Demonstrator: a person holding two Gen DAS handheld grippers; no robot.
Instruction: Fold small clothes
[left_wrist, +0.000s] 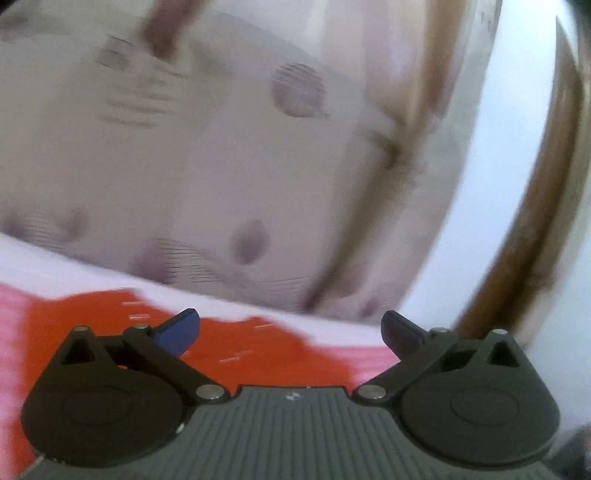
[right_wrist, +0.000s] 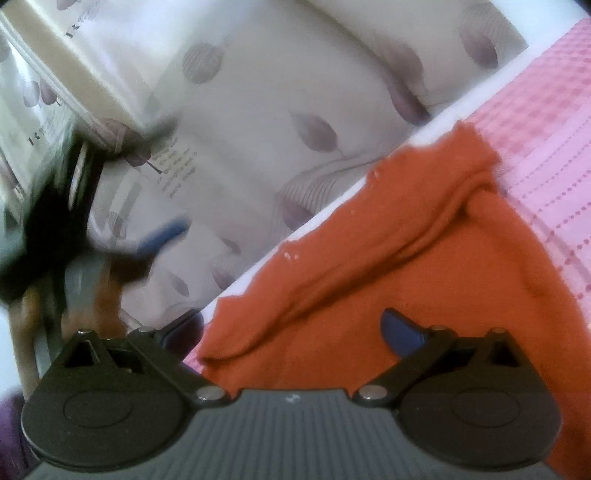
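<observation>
Item 1: orange garment. Laid on a pink checked cover, crumpled, with 1 long raised fold running diagonally across it. Its ragged upper edge is seen along the white border of the cover, partly overlapping it. In the left wrist view the same garment is seen at the lower left, much blurred by motion.

Item 2: left hand-held gripper. Both blue fingertips are seen spread wide apart, with nothing between them. It is held above the garment's edge; contact cannot be judged through the blur.

Item 3: right hand-held gripper. Fingers are spread wide; the right blue fingertip is seen over orange cloth, the left one is largely hidden in shadow at the cover's edge. No cloth is pinched.

Item 4: bed surface beyond the white border, covered with pale sheeting printed with purple leaves. Open room is shown across this sheeting and on the pink cover to the right of the garment.

Item 5: a cream-coloured block, upper left of the right wrist view, resting on the printed sheeting. A dark blurred shape with a blue tip is noted below it; what it is cannot be told.

Item 6: brown curved edging, right of the left wrist view, blurred.
</observation>
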